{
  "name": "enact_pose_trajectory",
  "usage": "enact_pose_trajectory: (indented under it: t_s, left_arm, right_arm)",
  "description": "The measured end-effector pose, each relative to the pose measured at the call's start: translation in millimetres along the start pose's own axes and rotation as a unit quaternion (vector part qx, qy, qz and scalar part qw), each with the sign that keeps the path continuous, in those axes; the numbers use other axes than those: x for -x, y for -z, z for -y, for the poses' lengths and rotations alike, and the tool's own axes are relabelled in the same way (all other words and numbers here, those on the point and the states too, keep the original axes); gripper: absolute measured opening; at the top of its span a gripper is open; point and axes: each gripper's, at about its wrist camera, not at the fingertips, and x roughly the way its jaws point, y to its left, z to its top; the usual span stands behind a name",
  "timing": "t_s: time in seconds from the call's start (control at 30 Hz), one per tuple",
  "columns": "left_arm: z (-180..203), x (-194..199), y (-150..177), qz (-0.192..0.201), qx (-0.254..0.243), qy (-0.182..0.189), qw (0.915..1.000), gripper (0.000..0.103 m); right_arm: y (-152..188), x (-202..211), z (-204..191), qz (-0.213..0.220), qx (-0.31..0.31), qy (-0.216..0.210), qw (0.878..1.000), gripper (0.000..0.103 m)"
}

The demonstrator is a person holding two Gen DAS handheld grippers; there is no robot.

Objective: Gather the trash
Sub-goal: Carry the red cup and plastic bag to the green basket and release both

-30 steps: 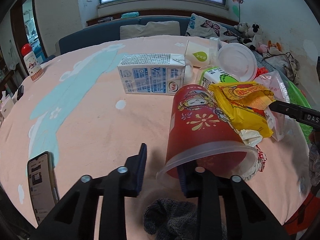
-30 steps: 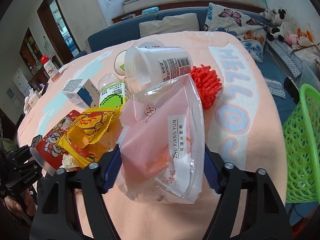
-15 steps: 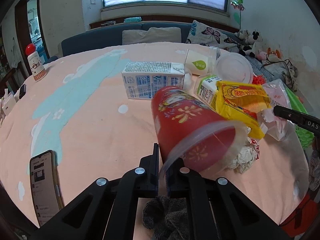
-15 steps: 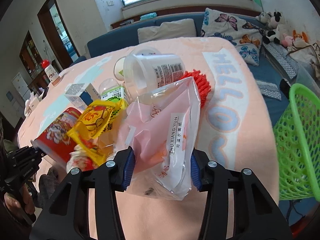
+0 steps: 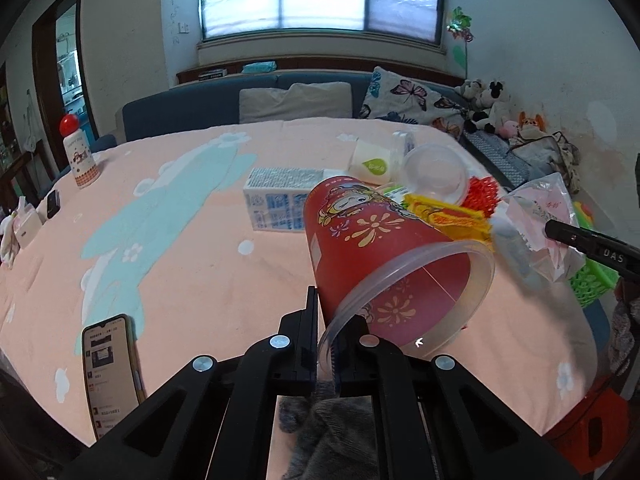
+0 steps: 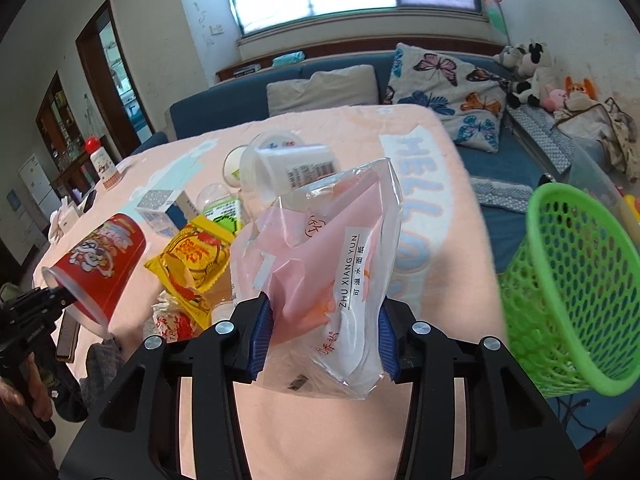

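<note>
**Holding Trash in Both Grippers**

Left gripper [image 5: 323, 338]: pinched the clear rim of a red printed plastic cup [image 5: 384, 256], which hung tilted above the peach blanket-covered tabletop [image 5: 192, 264]. Right gripper [image 6: 324, 334]: clamped on a crinkled clear-and-pink plastic wrapper bag [image 6: 328, 272], lifted near a green mesh plastic basket [image 6: 572, 296]. Remaining on tabletop: yellow snack packet [image 6: 192, 260], blue-white carton [image 5: 280, 204], black smartphone [image 5: 110, 368].

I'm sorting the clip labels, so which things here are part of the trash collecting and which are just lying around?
Job: red cup in left gripper; tissue packet in right gripper; yellow wrapper; milk carton; green basket.
Bystanders: phone; red-capped bottle; butterfly pillow.
</note>
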Motion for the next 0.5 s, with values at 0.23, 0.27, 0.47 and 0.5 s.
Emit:
enact_pose_trajectory:
  t_s: [0.23,0.27,0.47,0.5]
  left_arm:
    - [31,12,-11,0.013,-0.026,0.028,0.9992,0.005]
    - [38,13,-13,0.015,-0.032,0.034,0.9988,0.005]
    - [81,12,-28,0.018,-0.057,0.077,0.9953,0.005]
    - [90,11,-30,0.018,-0.062,0.083,0.9944,0.005]
  right_arm:
    - [2,26,35,0.019,-0.021,0.028,0.999,0.045]
    - [3,30,41,0.022,-0.025,0.033,0.999,0.045]
    - [9,53,88,0.031,-0.054,0.072,0.995,0.045]
    - [10,55,94,0.032,-0.057,0.077,0.995,0.045]
